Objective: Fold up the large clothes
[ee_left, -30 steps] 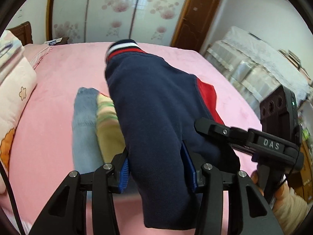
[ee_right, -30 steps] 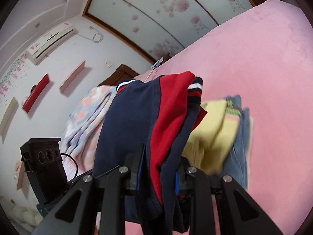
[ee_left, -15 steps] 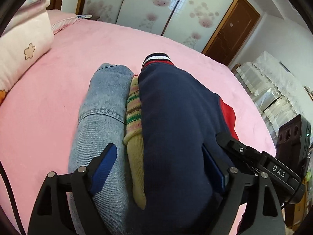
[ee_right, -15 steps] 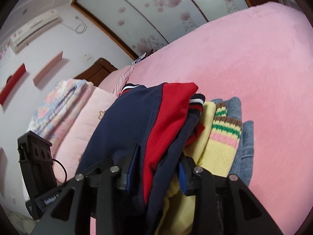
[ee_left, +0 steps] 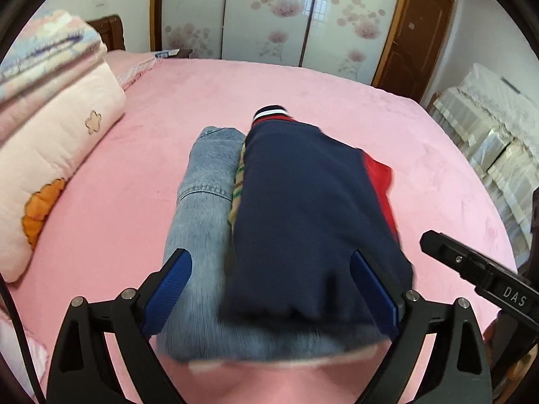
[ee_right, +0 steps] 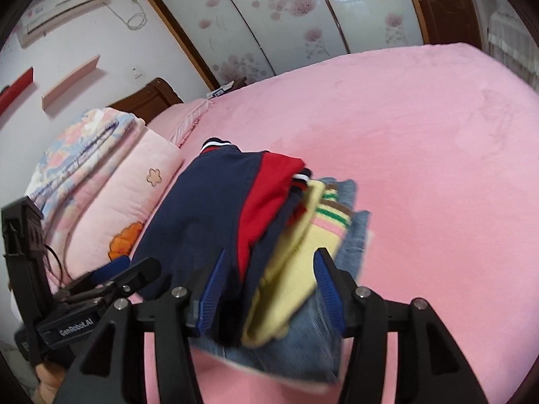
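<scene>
We saw a bright, evenly lit room in both views, daylight glinting as a pale window reflection on the glossy wardrobe doors [ee_left: 269, 17], with only soft shadows under the stacked clothes on the pink bedspread [ee_left: 337, 101]. We noticed motion blur smearing the near edge of the folded jeans [ee_left: 202, 202] and the hem of the navy garment [ee_left: 303, 219] in the left view, and the same smear on the yellow sweater [ee_right: 293, 276] in the right view, while the far wall stayed sharp. We watched the fisheye bend door frames and bed edges into curves, with black vignette crowding every corner.
</scene>
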Demonstrator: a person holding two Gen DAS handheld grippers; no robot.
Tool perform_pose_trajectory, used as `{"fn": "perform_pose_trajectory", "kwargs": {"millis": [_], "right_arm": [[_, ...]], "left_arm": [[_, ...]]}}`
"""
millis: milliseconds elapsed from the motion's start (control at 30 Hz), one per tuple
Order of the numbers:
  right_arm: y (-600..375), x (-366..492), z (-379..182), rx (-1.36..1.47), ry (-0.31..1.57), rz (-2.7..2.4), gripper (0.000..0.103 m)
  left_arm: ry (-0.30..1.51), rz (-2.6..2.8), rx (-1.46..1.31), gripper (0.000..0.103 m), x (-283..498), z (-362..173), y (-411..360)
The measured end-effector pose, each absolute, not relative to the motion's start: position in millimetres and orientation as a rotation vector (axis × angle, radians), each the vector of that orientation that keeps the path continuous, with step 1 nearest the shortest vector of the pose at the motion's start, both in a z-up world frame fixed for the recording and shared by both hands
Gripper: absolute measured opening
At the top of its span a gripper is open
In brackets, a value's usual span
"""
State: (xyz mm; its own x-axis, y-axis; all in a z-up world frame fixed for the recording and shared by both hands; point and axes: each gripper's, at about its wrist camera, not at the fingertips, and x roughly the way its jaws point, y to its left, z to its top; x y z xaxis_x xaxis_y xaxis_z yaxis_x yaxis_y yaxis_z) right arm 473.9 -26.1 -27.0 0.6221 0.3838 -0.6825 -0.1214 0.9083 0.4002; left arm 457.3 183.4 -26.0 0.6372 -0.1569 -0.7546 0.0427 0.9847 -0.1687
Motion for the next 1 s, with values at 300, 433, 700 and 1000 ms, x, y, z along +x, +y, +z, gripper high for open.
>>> {"fn": "perform_pose_trajectory", "kwargs": {"millis": [300,433,700,1000], "right_arm": [[-54.0,389.5,37.8,0.263,0.838,0.269,0.053],[-67.8,347.7,75.7,0.226,0.812,0.246,0.053],[-88.2,253.7,145.0,0.131,0.746,0.213,0.057],[-103.4,144.0,151.6,0.099,0.733,0.167,0.060]], "left_arm": [[0.819,-0.098,-0.067,0.094,364.3,49.1,145.9],[0.795,-0.114,-0.055,0.094,325.6,86.8,131.2],[0.751,-0.119,-0.059,0.094,233.6,148.8,105.1],[0.762,-0.085,-0.059,0.094,120.2,151.3,72.7]]}}
